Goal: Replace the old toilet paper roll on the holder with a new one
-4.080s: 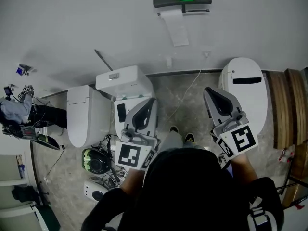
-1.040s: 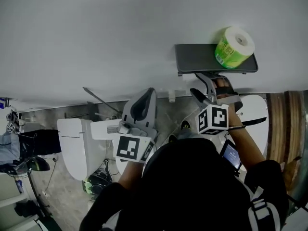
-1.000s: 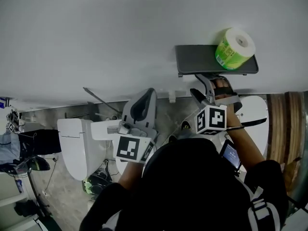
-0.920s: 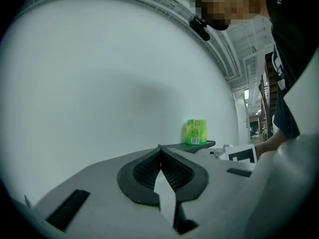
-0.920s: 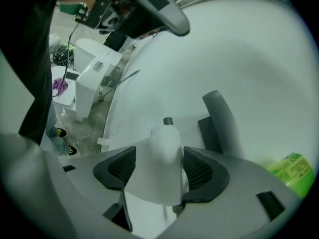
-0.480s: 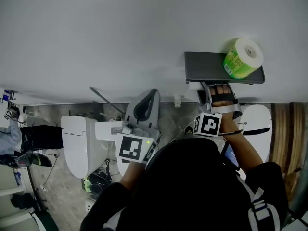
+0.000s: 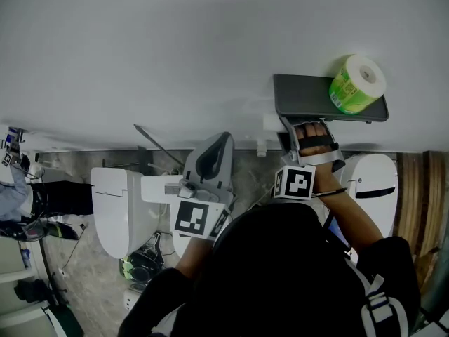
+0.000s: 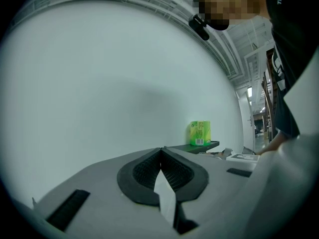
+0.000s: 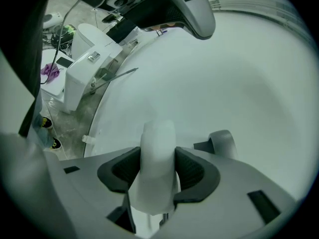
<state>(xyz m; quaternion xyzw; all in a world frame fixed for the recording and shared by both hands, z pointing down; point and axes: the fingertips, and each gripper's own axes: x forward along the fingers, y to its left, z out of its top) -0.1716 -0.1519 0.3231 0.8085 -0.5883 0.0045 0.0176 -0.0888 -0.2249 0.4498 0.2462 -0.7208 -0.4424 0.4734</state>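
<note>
Removing the old roll, early stage. Centre-left of the head view: left gripper (image 7: 220, 144), jaws together and empty, well apart from the holder. Right of centre: right gripper (image 9: 158, 156), whose jaws have just been closing, clamped on the white old roll (image 9: 157, 131) beneath the dark holder shelf (image 7: 302, 97). Upper right: green-wrapped new roll (image 7: 356, 83) standing on that shelf, untouched. Judged remaining: freeing the old roll, mounting the new.

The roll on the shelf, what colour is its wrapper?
Bright green, with a white end: the new roll. Best in the head view.
</note>
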